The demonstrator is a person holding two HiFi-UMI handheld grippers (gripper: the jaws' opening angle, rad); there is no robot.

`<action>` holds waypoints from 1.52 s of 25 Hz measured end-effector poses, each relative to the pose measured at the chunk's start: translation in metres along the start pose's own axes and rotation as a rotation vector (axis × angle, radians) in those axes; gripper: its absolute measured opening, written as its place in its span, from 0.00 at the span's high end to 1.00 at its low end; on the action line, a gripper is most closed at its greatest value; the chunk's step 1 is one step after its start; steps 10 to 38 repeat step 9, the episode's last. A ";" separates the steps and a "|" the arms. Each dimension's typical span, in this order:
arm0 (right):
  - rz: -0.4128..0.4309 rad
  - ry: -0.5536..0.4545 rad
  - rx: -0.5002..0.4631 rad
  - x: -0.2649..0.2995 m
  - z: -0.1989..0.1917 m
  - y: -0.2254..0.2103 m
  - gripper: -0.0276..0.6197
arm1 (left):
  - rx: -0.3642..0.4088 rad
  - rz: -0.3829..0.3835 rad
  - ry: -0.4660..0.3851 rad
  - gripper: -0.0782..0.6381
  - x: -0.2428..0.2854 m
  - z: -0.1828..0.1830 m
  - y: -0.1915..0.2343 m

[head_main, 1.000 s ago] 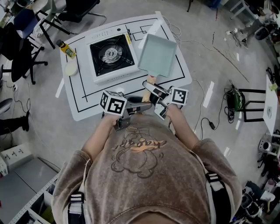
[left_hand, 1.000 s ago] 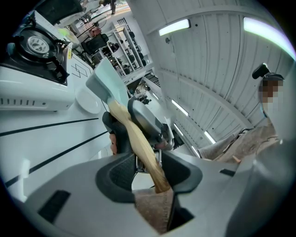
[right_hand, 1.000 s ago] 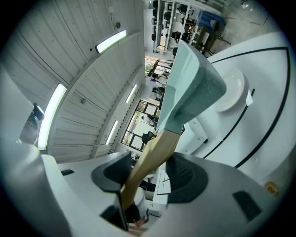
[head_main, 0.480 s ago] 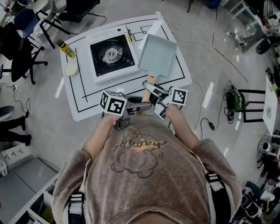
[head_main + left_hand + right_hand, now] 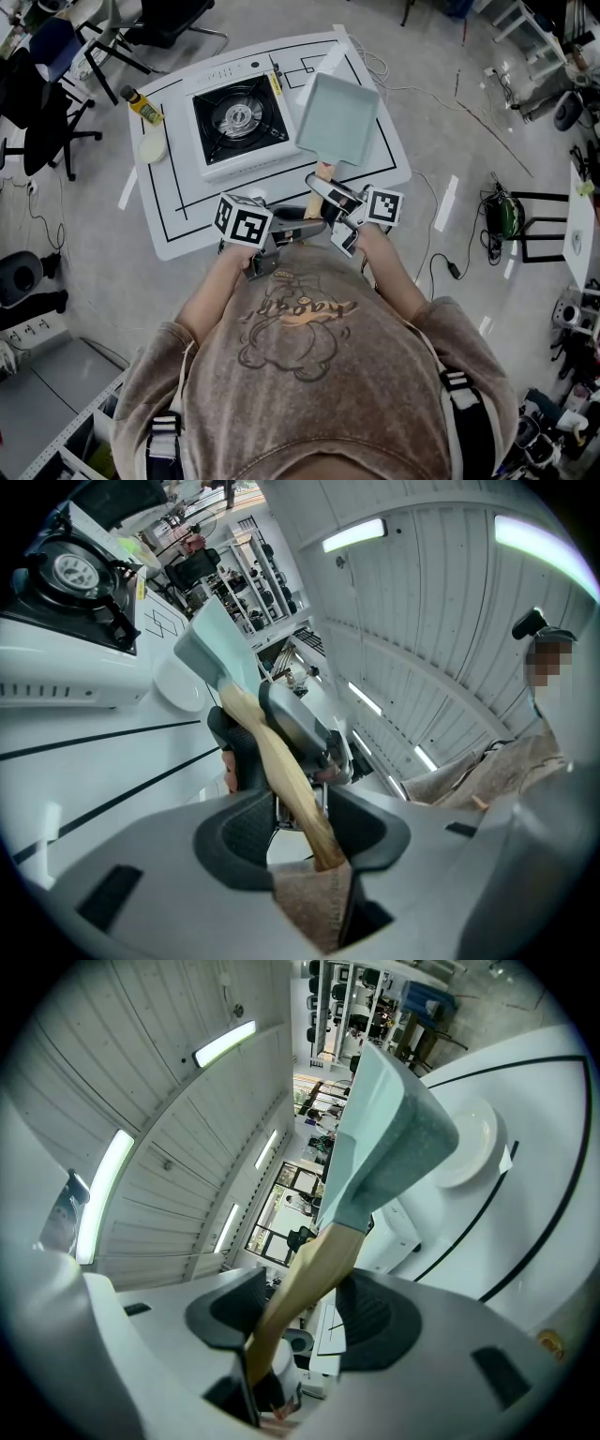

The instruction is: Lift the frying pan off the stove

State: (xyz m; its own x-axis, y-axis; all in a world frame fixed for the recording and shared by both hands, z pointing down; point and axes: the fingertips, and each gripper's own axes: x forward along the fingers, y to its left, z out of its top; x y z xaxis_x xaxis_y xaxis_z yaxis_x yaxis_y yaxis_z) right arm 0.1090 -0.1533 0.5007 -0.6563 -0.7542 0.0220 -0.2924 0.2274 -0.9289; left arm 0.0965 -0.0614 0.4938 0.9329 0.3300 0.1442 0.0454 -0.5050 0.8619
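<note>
1. Head view: the frying pan (image 5: pixel 337 117) is hanging just right of the stove (image 5: pixel 239 117), so the lift is looking complete.
2. Left gripper view: the left gripper (image 5: pixel 303 825) fingers are pinching the wooden handle (image 5: pixel 272 752).
3. Right gripper view: the right gripper (image 5: pixel 300 1314) fingers are pinching the same handle; the next move is probably calling for a level, steady hold.

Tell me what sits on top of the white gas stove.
Nothing: the white gas stove shows its black grate and burner bare. The pale green square frying pan hangs beside it; the white black-lined mat under that pan is hidden.
</note>
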 end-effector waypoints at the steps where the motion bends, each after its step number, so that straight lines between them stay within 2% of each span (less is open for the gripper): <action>1: 0.001 0.000 -0.002 0.000 0.000 0.000 0.59 | 0.000 -0.001 0.000 0.64 0.000 0.000 0.000; 38: -0.003 0.002 0.003 0.002 -0.001 -0.001 0.59 | -0.004 0.000 -0.002 0.64 -0.002 0.000 0.001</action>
